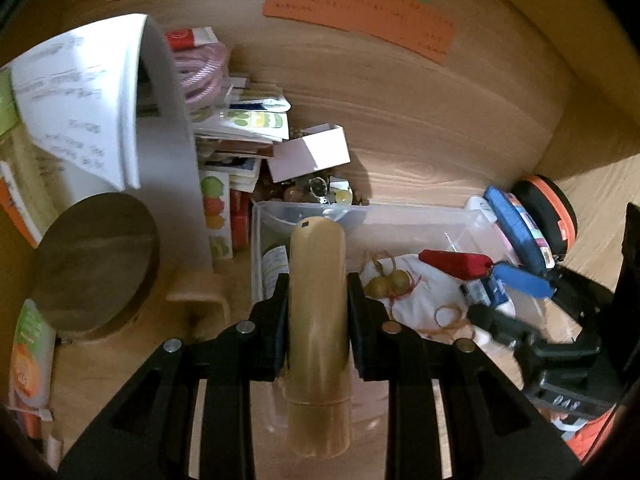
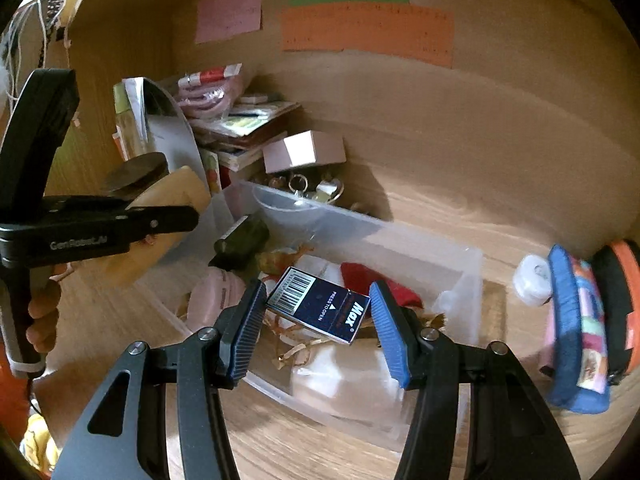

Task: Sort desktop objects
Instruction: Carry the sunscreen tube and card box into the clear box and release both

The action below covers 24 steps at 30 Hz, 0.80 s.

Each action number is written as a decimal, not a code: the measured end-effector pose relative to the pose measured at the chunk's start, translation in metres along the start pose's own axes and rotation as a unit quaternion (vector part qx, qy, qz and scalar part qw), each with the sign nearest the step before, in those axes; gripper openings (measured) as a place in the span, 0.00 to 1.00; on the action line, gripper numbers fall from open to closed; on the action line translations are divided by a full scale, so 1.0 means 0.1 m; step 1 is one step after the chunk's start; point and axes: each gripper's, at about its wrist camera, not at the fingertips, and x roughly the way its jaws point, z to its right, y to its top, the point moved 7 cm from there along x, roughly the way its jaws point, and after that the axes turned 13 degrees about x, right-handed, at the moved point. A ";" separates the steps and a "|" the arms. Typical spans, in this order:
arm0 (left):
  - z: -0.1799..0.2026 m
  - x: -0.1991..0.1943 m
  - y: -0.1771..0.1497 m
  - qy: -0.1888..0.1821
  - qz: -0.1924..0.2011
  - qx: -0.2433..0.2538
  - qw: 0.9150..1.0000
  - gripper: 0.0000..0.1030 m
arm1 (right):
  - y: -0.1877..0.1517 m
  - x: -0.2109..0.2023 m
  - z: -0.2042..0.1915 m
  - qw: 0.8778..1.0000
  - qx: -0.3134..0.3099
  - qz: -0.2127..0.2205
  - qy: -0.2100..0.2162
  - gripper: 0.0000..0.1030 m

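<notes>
Now the left gripper (image 1: 318,292) is pinching a tan plastic cylinder tube (image 1: 318,320) between its black pads, above the near edge of the clear plastic storage box (image 1: 400,220). To the right, the right gripper (image 2: 318,320) grips a small dark blue "Max" staple box (image 2: 320,306) by its corners, over the same box.

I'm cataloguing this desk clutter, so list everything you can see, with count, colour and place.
Tube: one, tan, in left gripper.
Max box: one, navy, in right gripper.
Bin: one, clear, desk centre.
Small box: one, pink, behind bin.
Paper notes: three, pink, green, orange, on back wall.
Pouch: one, blue, right of bin.
Left gripper: one, black, closed on tube.
Right gripper: one, blue pads, closed on Max box.
</notes>
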 end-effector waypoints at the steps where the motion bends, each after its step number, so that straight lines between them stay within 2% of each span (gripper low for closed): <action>1: 0.00 0.02 0.02 -0.002 0.000 0.001 1.000 0.25 | -0.02 0.03 0.00 1.000 0.001 -0.005 0.004 0.49; 10: 0.01 0.25 0.01 0.004 -0.017 0.009 1.000 0.25 | -0.11 0.17 0.03 1.000 0.006 -0.019 0.012 0.49; 14: -0.03 0.32 -0.04 0.002 -0.027 0.006 1.000 0.25 | -0.16 0.24 0.01 1.000 -0.006 -0.023 -0.001 0.49; 21: 0.00 0.29 -0.04 -0.001 -0.023 0.010 1.000 0.26 | -0.21 0.27 -0.04 0.999 -0.025 -0.019 -0.015 0.51; 24: 0.01 0.25 -0.02 0.005 -0.016 0.014 1.000 0.26 | -0.21 0.26 -0.04 0.999 -0.022 -0.019 -0.014 0.54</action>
